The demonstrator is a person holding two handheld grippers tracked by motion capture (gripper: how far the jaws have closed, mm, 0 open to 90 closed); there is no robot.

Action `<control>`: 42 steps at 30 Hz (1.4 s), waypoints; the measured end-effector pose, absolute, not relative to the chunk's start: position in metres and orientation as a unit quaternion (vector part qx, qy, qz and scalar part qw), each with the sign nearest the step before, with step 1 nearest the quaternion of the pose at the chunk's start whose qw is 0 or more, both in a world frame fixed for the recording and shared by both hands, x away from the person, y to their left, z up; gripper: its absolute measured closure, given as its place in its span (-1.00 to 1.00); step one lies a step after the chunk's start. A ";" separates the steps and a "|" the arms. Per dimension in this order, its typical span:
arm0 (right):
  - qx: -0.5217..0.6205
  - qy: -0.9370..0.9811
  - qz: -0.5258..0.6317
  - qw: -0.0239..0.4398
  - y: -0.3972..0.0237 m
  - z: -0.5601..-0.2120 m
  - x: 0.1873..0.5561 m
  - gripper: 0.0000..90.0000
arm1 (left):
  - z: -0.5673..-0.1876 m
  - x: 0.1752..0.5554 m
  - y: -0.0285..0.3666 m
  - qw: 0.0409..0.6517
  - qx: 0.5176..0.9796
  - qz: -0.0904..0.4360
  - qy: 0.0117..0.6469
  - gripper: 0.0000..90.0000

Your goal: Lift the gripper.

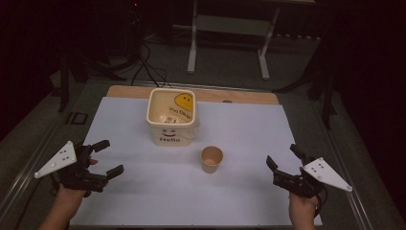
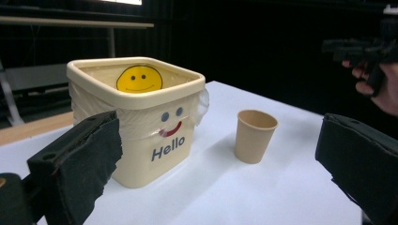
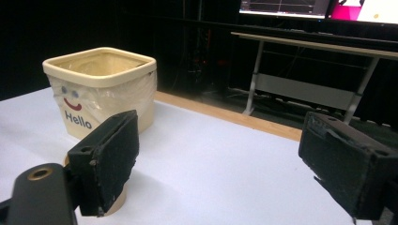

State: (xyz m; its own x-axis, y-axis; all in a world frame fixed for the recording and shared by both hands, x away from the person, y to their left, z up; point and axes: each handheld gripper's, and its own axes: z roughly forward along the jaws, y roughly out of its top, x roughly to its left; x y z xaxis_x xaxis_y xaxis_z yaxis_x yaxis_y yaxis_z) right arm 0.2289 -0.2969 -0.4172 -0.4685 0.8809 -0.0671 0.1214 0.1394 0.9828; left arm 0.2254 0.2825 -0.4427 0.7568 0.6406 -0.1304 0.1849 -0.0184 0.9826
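Two tools rest released: left tool [image 1: 98,160] and right tool [image 1: 283,162], jaws apart, empty. Paper cup [image 1: 211,159] stands upright on the worktop [image 1: 143,201], just before the bin [image 1: 171,115]. Recommended approach: straddle the cup squarely, close gently.

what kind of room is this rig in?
Probably a lab or recording studio: dark surroundings, a monitor lit on a desk behind, cables on the floor, white-covered table with two hand-held grippers.

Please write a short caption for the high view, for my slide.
Two open hand-held grippers, left and right, flank a paper cup and a cream "Hello" bin on a white table.
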 end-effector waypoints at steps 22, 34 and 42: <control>0.375 0.672 0.546 0.330 -0.296 -0.412 0.230 -0.72 | -0.396 0.247 0.261 0.599 0.752 0.110 0.253 -0.96; 0.370 0.676 0.550 0.323 -0.294 -0.411 0.230 -0.72 | -0.369 0.267 0.226 0.575 0.786 0.096 0.206 -0.96; 0.369 0.675 0.555 0.317 -0.294 -0.410 0.230 -0.72 | -0.353 0.278 0.204 0.558 0.806 0.093 0.176 -0.96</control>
